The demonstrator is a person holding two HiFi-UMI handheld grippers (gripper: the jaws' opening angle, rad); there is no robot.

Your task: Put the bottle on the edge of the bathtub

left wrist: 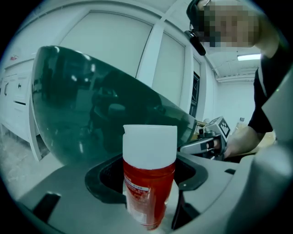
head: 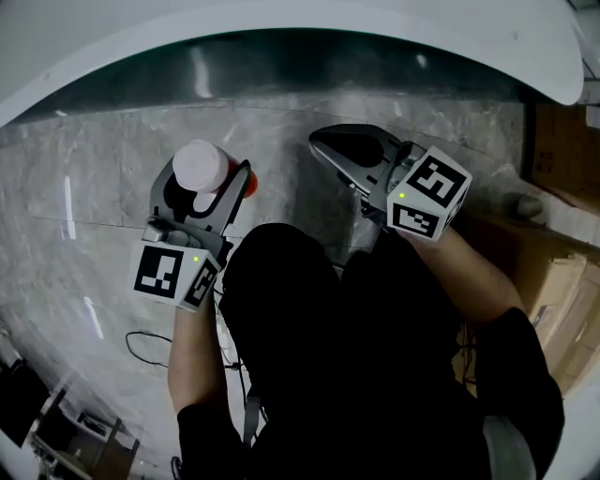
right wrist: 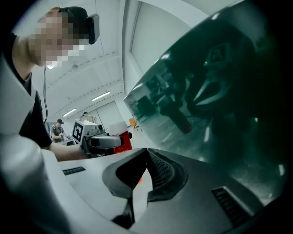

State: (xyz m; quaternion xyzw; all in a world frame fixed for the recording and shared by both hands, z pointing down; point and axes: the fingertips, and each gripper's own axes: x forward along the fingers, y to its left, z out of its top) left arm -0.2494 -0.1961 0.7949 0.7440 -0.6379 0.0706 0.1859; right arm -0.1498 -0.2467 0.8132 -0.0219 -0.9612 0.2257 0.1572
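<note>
A red bottle [head: 202, 166] with a white cap stands upright between the jaws of my left gripper [head: 211, 183], which is shut on its body. In the left gripper view the bottle [left wrist: 149, 183] fills the centre, with the left gripper [left wrist: 149, 196] clamped round it. The bathtub's white rim [head: 375, 19] curves across the top of the head view above its dark green side [head: 309, 61]. My right gripper [head: 323, 145] is held beside the left one, shut with nothing between its pads. In the right gripper view its tips [right wrist: 147, 157] meet, and the bottle [right wrist: 121, 137] shows at the left.
Grey marble floor [head: 94, 187] lies between me and the tub. Cardboard boxes [head: 562, 281] and a wooden panel [head: 562, 141] stand at the right. A thin cable [head: 141, 342] lies on the floor at lower left. A distant person [right wrist: 58, 125] is in the background.
</note>
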